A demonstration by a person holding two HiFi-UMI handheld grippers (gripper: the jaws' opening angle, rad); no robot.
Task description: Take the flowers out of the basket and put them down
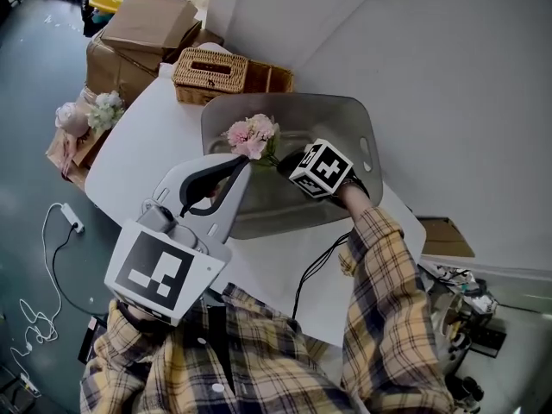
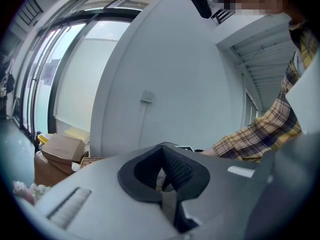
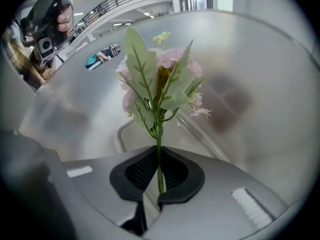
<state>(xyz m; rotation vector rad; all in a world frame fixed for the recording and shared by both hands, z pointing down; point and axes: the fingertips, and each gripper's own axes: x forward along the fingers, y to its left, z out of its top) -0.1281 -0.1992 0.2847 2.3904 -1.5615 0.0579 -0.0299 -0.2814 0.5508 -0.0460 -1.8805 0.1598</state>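
One pink flower sprig [image 1: 252, 136] is pinched by its stem in the right gripper [image 3: 159, 156] over the grey tray [image 1: 349, 115]; wicker basket [image 1: 211, 74] lies at eleven o'clock; left gripper [image 2: 162, 159] is closed and empty at seven.

Right gripper [image 3: 159, 159] is pointing steeply down, clamping a flower stem [image 3: 159, 134]; left gripper [image 2: 162, 179] is pointing level, jaws together.

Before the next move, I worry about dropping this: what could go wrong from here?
1. The right gripper pinches the flower sprig only by its thin stem, low down; the top-heavy bloom may swing or slip.
2. The shut left gripper sits close beside the blossoms and could knock them.
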